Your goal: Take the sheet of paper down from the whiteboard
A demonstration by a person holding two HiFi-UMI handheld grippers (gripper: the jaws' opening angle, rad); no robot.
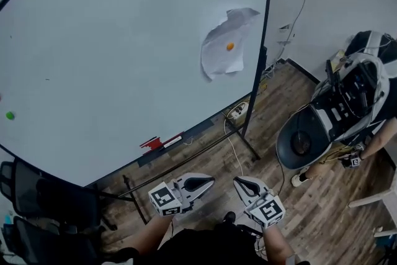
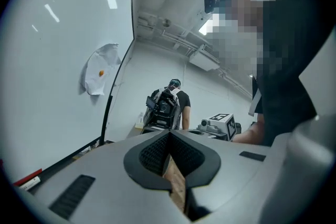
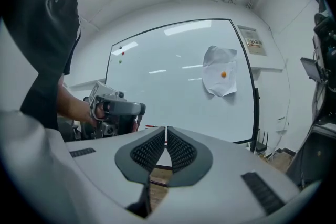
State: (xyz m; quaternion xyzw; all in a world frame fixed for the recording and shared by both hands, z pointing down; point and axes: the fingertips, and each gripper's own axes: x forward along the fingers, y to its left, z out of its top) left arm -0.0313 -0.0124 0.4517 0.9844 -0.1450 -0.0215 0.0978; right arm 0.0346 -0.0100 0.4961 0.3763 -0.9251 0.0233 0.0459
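Observation:
A crumpled white sheet of paper (image 1: 223, 46) hangs near the right edge of the whiteboard (image 1: 111, 53), pinned by an orange magnet (image 1: 230, 46). The same paper (image 2: 100, 75) appears at the left in the left gripper view, and the paper (image 3: 221, 77) sits upper right in the right gripper view. My left gripper (image 1: 209, 182) and right gripper (image 1: 239, 182) are held low, well short of the board, both shut with nothing between the jaws. The left gripper (image 3: 143, 108) also shows in the right gripper view, in a hand.
A red and white marker (image 1: 160, 143) lies on the board's tray. A green magnet (image 1: 10, 115) sits at the board's left. The board's stand leg (image 1: 245, 139) and a power strip (image 1: 238, 110) are on the wood floor. A person with a camera rig (image 1: 338, 112) stands at right. Black chairs (image 1: 37, 208) are at lower left.

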